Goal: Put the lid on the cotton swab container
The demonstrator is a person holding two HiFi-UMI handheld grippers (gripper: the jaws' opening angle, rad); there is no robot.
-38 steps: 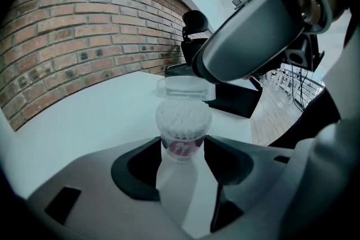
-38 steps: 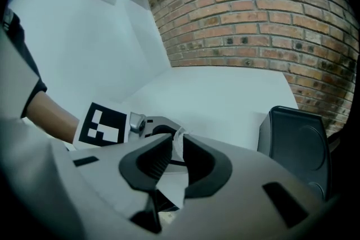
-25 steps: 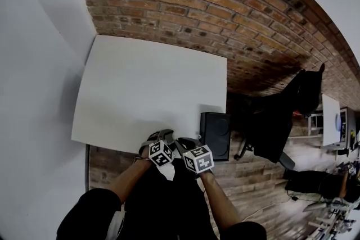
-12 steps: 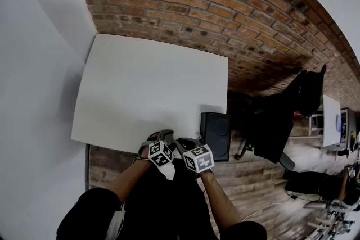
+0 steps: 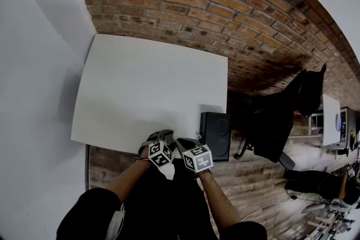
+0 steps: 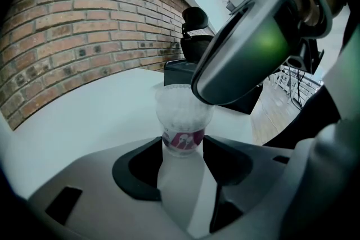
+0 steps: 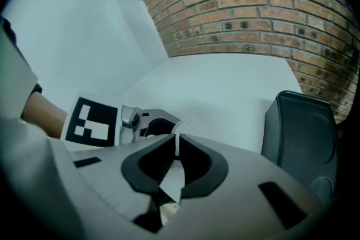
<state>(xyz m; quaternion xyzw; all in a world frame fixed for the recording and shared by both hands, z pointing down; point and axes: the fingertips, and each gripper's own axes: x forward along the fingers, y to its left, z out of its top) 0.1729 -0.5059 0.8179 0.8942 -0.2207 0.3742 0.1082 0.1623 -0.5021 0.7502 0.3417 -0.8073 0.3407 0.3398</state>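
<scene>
The clear cotton swab container (image 6: 181,123), with a pink label and white swabs inside, stands upright between the pads of my left gripper (image 6: 181,150), which press on its lower part. The body of my right gripper (image 6: 253,36) hangs close above and to the right of its open top. In the right gripper view my right gripper (image 7: 176,146) is shut on a thin clear lid (image 7: 177,144) seen edge-on. In the head view both grippers sit side by side at the white table's near edge: left gripper (image 5: 160,136), right gripper (image 5: 187,144).
The white table (image 5: 152,81) meets a brick wall (image 5: 225,3) at the back and a white wall on the left. A black box (image 5: 215,135) stands off the table's right front corner. A black office chair (image 5: 281,115) is further right.
</scene>
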